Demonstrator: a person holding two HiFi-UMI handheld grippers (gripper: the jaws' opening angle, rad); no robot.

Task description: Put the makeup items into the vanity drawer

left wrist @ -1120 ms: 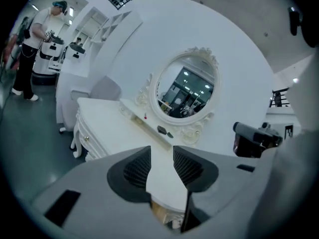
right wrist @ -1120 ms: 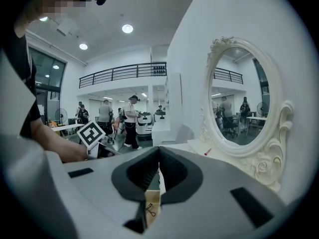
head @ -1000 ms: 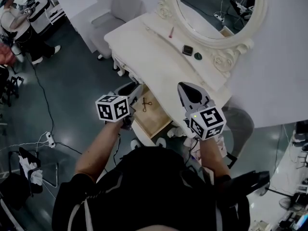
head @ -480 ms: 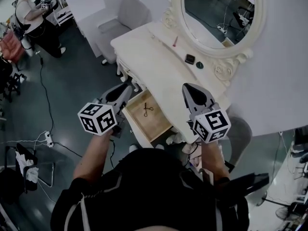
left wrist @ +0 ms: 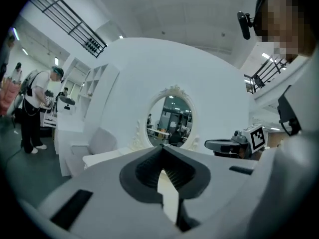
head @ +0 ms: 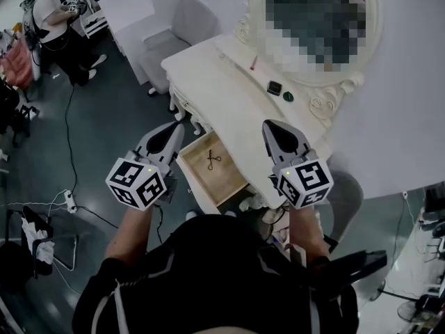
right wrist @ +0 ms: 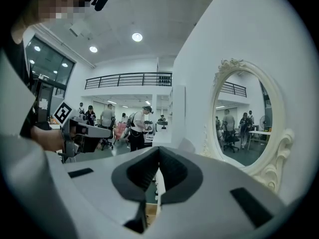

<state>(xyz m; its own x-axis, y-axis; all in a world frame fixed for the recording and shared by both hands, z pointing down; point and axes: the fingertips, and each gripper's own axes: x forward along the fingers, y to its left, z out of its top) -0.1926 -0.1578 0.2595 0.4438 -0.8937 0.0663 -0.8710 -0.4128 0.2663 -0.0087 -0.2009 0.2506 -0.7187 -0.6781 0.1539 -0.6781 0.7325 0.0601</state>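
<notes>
The white vanity (head: 215, 82) has its wooden drawer (head: 201, 179) pulled open, and a small dark scissor-like tool (head: 213, 160) lies in it. On the tabletop near the mirror rest a pink stick (head: 253, 62), a dark square compact (head: 274, 88) and a green round item (head: 288, 97). My left gripper (head: 176, 127) hovers just left of the drawer; its jaws have just been closing with nothing between them and now stand shut (left wrist: 162, 146). My right gripper (head: 268, 124) hangs over the vanity's front edge right of the drawer, shut and empty (right wrist: 158, 148).
An oval mirror (head: 368, 40) stands at the back of the vanity against a white wall. A grey chair (head: 174, 30) sits behind the table's left end. A person (head: 55, 19) stands at the far left. Cables and a power strip (head: 69, 200) lie on the floor.
My left gripper has lifted out of the drawer and drawn back to the left, and its jaws have gone from open to shut. The dark tool stays in the drawer. The right gripper rose slightly.
</notes>
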